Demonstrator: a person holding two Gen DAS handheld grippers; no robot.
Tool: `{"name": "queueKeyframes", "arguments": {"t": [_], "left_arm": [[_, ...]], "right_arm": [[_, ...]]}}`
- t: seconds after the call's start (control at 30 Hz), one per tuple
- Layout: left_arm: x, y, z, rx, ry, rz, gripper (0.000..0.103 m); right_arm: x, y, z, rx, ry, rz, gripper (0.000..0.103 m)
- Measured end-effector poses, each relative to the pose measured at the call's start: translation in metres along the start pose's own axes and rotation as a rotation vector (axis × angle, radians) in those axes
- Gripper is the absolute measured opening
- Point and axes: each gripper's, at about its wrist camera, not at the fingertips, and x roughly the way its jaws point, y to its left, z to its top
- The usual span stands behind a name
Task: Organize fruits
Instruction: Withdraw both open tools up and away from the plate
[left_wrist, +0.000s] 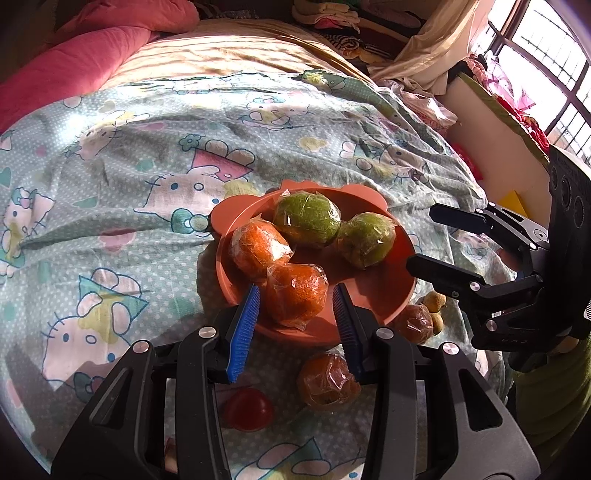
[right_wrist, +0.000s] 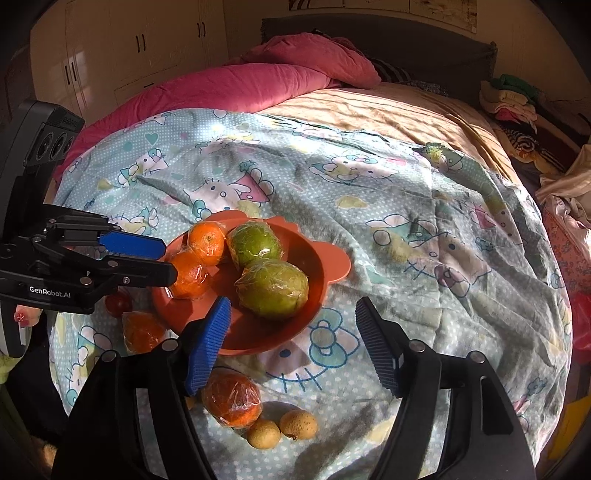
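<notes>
1. Straddling a wrapped orange (left_wrist: 295, 295) in the plate (left_wrist: 388, 295), left gripper (left_wrist: 295, 306) pads flank it; contact unclear.
2. Right gripper (right_wrist: 295, 325) spread, empty; loose orange (right_wrist: 232, 402) lies just under its left finger, nearer.

- Bed (right_wrist: 388, 122): fills most of both views; tan striped cover at the far end.
- Cartoon-print sheet (right_wrist: 332, 192): pale blue, dotted, rumpled, spread over the near part.
- Pink quilt (right_wrist: 258, 81): bunched along the bed's far side.
- Wardrobe (right_wrist: 122, 48): cream doors, dark handles.
- Barred window (left_wrist: 546, 48): bright daylight, casting striped shadows.
- Piled clothes (right_wrist: 513, 99): beside the bed.
</notes>
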Motion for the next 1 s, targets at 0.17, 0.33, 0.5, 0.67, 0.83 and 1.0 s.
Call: {"name": "queueKeyframes", "arguments": {"t": [0.17,0.33,0.5,0.67,0.83,1.0], "left_arm": [[-0.004,-0.002,-0.001,0.005,-0.005,0.003,0.039],[-0.009,-0.004,-0.002,0.000,-0.014,0.010,0.049],[-0.017,-0.006,-0.005,-0.004,-0.027,0.016,0.059],[-0.026,-0.009,-0.006,-0.009,-0.051,0.026,0.070],[-0.034,-0.016,-0.005,-0.016,-0.075,0.017,0.078],[-0.041,-0.021,-0.004,-0.009,-0.095,0.020,0.083]], "right_arm": [[-0.011,-0.008,-0.001,0.032,-0.031,-0.013,0.075],[-0.022,-0.013,-0.003,0.055,-0.056,-0.030,0.081],[-0.034,-0.015,-0.005,0.075,-0.092,-0.039,0.088],[-0.045,-0.014,-0.006,0.081,-0.120,-0.043,0.091],[-0.054,-0.014,-0.006,0.082,-0.136,-0.061,0.095],[-0.064,-0.014,-0.008,0.088,-0.154,-0.074,0.097]]}}
